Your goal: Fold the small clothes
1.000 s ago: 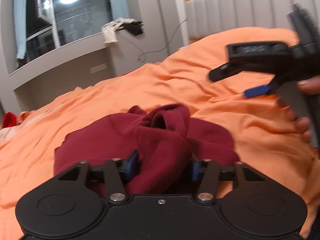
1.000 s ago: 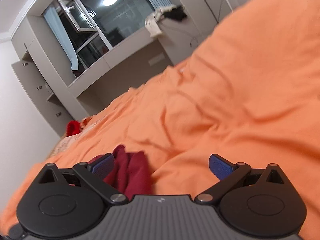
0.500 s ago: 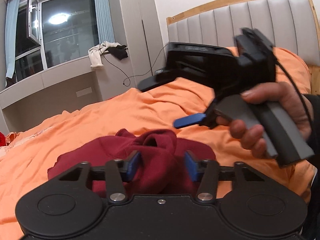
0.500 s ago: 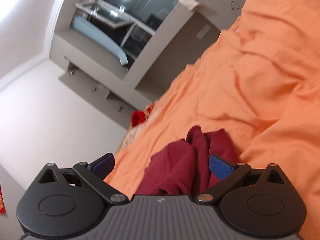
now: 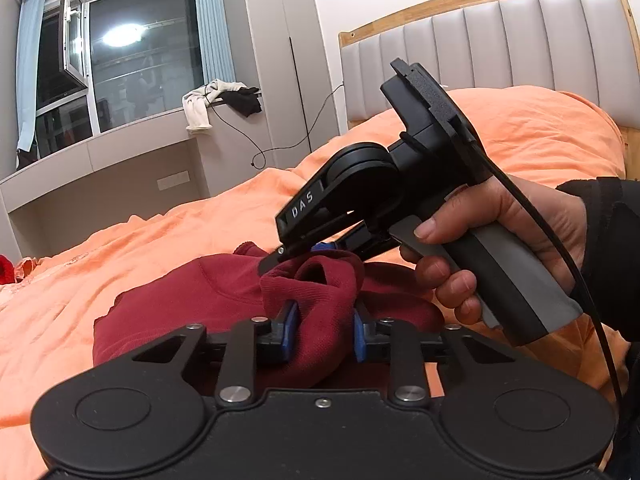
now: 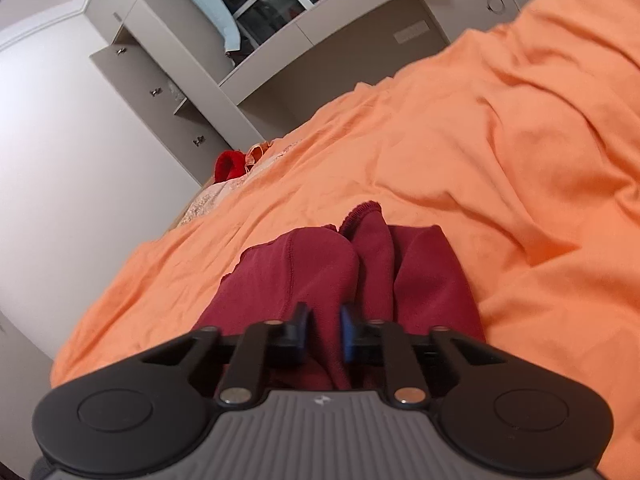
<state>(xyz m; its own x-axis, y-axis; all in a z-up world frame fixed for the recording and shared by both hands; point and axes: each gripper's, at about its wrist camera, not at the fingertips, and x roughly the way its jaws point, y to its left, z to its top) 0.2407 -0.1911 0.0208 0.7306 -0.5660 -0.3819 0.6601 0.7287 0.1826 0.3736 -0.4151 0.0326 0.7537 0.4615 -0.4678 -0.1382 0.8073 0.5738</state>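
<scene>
A crumpled dark-red knit garment (image 5: 224,300) is clamped in both the left gripper (image 5: 323,330) and right gripper (image 6: 323,330), bunched above the rumpled orange bedspread (image 6: 500,128), apparently so it can be spread for folding.

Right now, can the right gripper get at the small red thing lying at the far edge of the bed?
Probably not as it stands: the right gripper is shut on the maroon garment, and the red thing lies well beyond it across the orange bedspread. Nothing blocks the path.

Garment (image 5: 224,300): near part hidden behind left gripper (image 5: 322,334).
Red item (image 6: 229,165): too small — unclear.
Headboard (image 5: 500,40): right end cut off.
</scene>
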